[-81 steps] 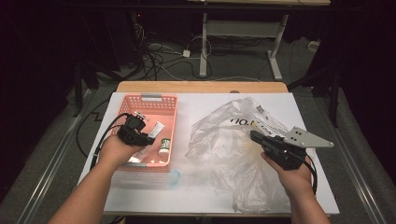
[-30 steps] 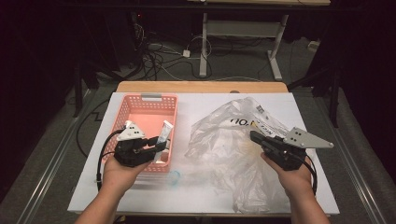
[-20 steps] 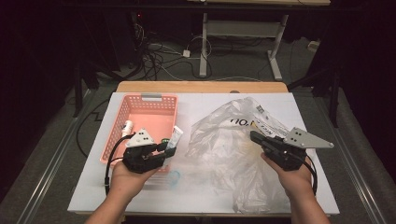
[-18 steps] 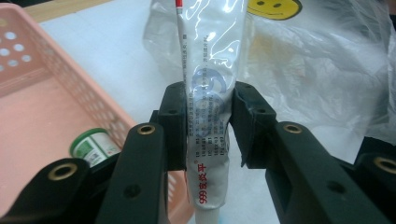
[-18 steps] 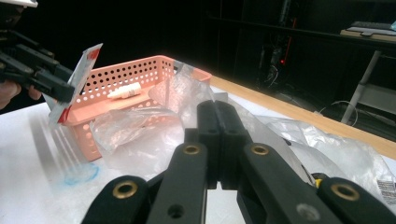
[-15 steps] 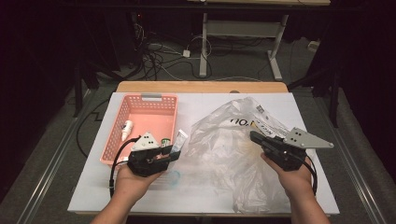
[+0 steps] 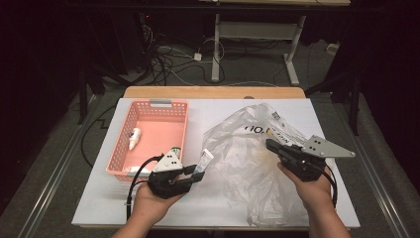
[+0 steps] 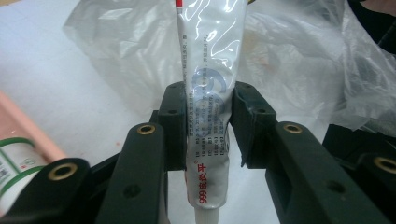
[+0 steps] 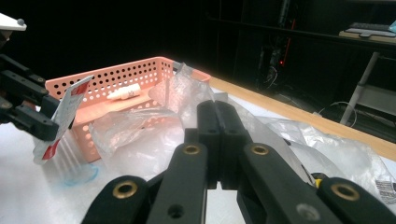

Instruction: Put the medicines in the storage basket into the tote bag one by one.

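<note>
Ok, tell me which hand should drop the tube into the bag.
Left, probably: the left gripper already clamps the tube near the plastic bag, while the right gripper is shut on the bag.

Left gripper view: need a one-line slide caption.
Left gripper clamps a white ointment tube upright above the white table, with the clear plastic bag just beyond.

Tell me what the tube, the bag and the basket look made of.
Tube: glossy soft plastic or laminate, dented between the jaws.
Bag: thin clear plastic film, crinkled, table showing through.
Basket: rigid pink plastic, probably moulded; perforated walls.
</note>
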`<action>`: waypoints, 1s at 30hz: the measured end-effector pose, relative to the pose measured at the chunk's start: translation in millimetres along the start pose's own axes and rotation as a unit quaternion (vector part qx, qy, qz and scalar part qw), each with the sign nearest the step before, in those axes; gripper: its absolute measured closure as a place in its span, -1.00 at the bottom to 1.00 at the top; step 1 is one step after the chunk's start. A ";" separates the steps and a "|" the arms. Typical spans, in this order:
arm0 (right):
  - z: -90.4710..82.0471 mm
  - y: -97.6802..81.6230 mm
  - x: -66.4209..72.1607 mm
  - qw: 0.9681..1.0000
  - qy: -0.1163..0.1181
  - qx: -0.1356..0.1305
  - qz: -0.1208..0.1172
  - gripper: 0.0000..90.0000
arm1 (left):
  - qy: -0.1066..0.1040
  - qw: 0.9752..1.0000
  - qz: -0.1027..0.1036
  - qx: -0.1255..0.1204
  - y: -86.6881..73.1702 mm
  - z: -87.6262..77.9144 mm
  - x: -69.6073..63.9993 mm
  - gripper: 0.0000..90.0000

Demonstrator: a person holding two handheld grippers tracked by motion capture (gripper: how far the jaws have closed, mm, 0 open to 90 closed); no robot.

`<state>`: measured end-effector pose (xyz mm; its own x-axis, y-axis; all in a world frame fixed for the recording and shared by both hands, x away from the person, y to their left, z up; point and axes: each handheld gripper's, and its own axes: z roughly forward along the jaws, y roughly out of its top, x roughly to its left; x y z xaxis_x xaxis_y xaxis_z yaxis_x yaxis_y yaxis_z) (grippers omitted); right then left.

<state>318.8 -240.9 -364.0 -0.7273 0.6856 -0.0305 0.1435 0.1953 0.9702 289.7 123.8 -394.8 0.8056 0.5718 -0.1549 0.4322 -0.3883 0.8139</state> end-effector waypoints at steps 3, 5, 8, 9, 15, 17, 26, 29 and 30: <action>0.1 0.0 0.2 1.000 0.002 -0.001 -0.001 1.00 | -0.006 1.000 0.004 0.001 2.3 5.0 -5.1 0.47; 0.3 -0.1 0.7 1.000 0.003 0.001 0.000 1.00 | -0.011 1.000 0.008 0.000 5.3 8.1 -9.2 0.47; 0.7 -0.4 1.1 1.000 0.003 0.003 0.001 1.00 | -0.019 1.000 0.016 -0.002 11.1 14.3 -15.4 0.47; 0.8 -0.5 1.2 1.000 0.003 0.003 0.002 1.00 | -0.021 1.000 0.017 -0.002 12.4 15.9 -16.6 0.47; 0.4 -0.2 1.0 1.000 0.003 0.002 0.001 1.00 | -0.031 0.999 0.024 0.003 19.9 32.4 -22.8 0.47; 0.4 -0.1 1.1 1.000 0.003 0.002 0.001 1.00 | -0.032 0.999 0.027 0.004 21.9 37.9 -24.5 0.47; 0.7 2.6 1.1 1.000 0.005 -0.006 0.005 1.00 | -0.040 0.999 0.030 0.008 31.0 59.7 -29.2 0.47; 1.7 5.4 1.4 1.000 0.006 -0.011 0.005 1.00 | -0.037 0.999 0.029 0.009 34.7 65.3 -27.2 0.47; 2.5 6.2 1.9 1.000 0.006 -0.011 0.006 1.00 | -0.035 0.999 0.030 0.008 36.4 66.4 -25.7 0.47</action>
<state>319.9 -236.7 -358.7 -0.7342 0.6787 -0.0168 0.1363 0.1715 0.9757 311.6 47.0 -398.4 0.8559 0.4963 -0.1451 0.3886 -0.4322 0.8138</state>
